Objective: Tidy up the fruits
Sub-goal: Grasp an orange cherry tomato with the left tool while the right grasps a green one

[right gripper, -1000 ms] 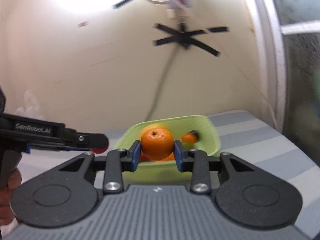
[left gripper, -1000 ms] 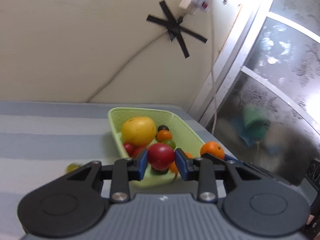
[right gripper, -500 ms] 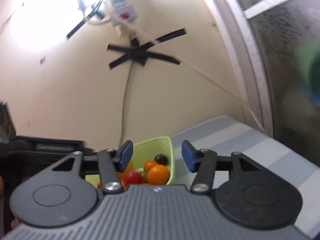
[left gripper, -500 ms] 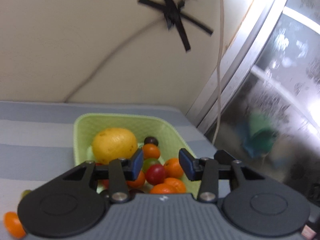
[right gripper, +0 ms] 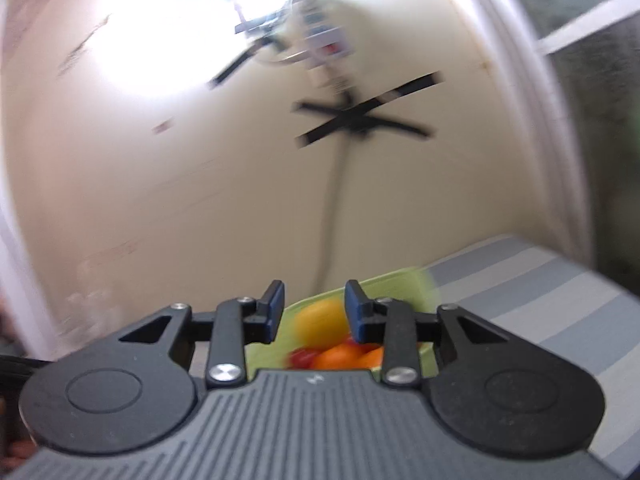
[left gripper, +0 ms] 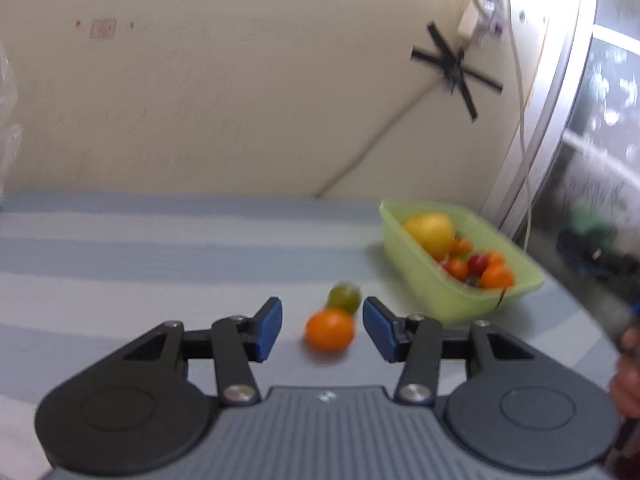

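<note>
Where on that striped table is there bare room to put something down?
The striped cloth lies bare from the wall to the left claw, left of the green tub. It is crowded inside the tub, and where the orange fruit and green fruit lie.

A blue-grey striped table (left gripper: 160, 248) carries a green basket (left gripper: 424, 280), an orange fruit (left gripper: 330, 329) and a green fruit (left gripper: 345, 296)

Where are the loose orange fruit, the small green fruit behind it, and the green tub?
orange fruit (left gripper: 330, 329), left wrist view, middle of its front face.
green fruit (left gripper: 345, 296), left wrist view, its upper visible part.
green tub (left gripper: 430, 292), left wrist view, its near outer wall.
</note>
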`<state>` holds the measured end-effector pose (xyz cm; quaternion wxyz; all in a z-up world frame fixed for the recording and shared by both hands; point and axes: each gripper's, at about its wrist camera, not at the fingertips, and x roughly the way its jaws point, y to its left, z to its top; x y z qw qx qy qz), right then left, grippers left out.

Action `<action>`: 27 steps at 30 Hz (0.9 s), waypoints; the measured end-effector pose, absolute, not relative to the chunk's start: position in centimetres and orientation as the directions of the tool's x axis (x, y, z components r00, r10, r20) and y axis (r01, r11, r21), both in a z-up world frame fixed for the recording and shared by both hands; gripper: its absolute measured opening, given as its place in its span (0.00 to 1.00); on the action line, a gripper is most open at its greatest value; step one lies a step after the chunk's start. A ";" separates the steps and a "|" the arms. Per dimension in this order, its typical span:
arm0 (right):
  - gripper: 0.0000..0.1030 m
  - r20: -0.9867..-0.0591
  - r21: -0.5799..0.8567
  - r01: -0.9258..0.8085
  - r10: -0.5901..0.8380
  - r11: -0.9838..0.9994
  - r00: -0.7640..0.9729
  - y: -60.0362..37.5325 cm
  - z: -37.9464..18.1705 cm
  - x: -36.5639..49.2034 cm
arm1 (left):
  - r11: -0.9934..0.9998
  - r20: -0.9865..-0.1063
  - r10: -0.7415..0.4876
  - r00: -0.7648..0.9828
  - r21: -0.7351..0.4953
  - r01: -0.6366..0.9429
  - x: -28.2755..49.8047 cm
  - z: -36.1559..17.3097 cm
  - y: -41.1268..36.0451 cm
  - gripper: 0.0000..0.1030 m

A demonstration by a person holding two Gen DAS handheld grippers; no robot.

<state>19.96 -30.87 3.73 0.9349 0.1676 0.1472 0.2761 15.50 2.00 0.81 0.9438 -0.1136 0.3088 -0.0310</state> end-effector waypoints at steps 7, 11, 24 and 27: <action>0.35 -0.263 0.317 -0.588 0.665 0.744 0.699 -23.0 3.9 18.9 | 0.976 -0.585 -0.144 0.798 -0.215 0.018 18.2 -2.2 0.2 0.56; 0.36 -0.336 0.308 -0.598 0.673 0.740 0.659 -19.3 3.3 20.6 | 0.985 -0.615 -0.115 0.780 -0.173 0.008 18.8 -2.7 -0.6 0.35; 0.36 -0.561 0.049 -0.599 0.518 0.799 0.646 -10.5 -1.3 24.0 | 0.963 -0.554 -0.164 0.816 -0.271 0.010 10.6 -2.8 2.8 0.35; 0.37 -0.571 -0.040 -0.590 0.466 0.807 0.676 -9.6 -1.6 23.7 | 0.952 -0.565 -0.182 0.804 -0.306 0.000 11.2 -3.0 3.2 0.35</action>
